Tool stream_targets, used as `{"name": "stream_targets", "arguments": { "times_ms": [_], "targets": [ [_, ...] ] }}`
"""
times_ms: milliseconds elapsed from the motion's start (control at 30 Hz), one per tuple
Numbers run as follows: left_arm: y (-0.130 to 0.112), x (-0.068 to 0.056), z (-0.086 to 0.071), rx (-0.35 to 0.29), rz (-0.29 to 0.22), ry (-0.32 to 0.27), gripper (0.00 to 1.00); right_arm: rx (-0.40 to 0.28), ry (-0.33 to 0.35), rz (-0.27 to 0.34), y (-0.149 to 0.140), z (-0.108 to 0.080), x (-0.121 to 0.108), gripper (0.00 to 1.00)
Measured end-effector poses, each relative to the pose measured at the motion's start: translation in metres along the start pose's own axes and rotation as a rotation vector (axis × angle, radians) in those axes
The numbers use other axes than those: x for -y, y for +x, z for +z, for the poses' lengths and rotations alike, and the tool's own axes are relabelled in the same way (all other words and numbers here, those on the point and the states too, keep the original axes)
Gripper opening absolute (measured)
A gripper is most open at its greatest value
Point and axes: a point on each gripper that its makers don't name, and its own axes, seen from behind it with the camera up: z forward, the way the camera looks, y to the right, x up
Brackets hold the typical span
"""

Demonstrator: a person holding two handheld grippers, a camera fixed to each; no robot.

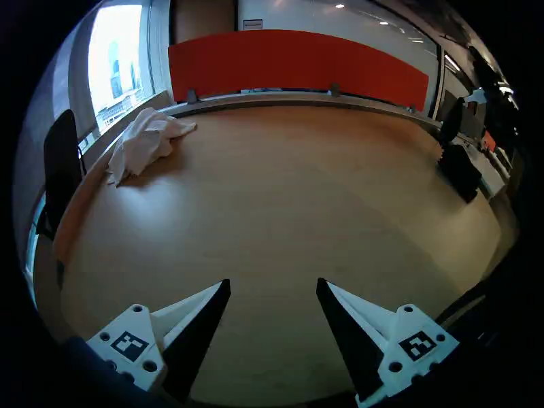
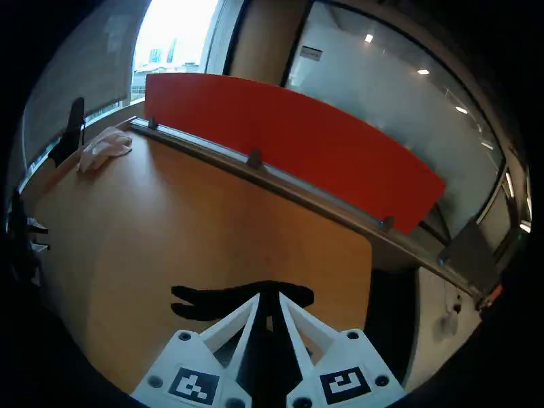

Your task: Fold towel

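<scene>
The towel (image 1: 146, 139) sits in a rumpled white heap of soft, creased cloth at the far left corner of the smooth wooden desk (image 1: 285, 204), close to its left edge. Broad bare desktop runs from it to the left gripper (image 1: 272, 284), pointed white fingers standing apart. The right gripper (image 2: 269, 299) has its fingers drawn together, clamping nothing. A red divider panel (image 1: 299, 64) closes the far edge. A wall sign (image 1: 251, 24) hangs beyond it, too small to read.

The left gripper (image 1: 272, 282) has its fingers spread wide, gripping nothing, while the right gripper (image 2: 270, 297) has its fingers drawn together at the tips.
</scene>
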Motion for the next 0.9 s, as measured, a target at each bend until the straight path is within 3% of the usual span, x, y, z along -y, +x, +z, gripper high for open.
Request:
{"name": "stream_targets", "arguments": {
  "times_ms": [400,900],
  "targets": [
    [-0.001,-0.005,-0.001,0.006,0.018,-0.01,0.94,0.08,-0.044,0.086,-0.082,-0.023,-0.009,0.05],
    [-0.003,-0.006,-0.004,0.012,0.026,-0.006,0.94,0.18,-0.068,0.166,-0.16,-0.031,-0.006,0.05]
  ]
}}
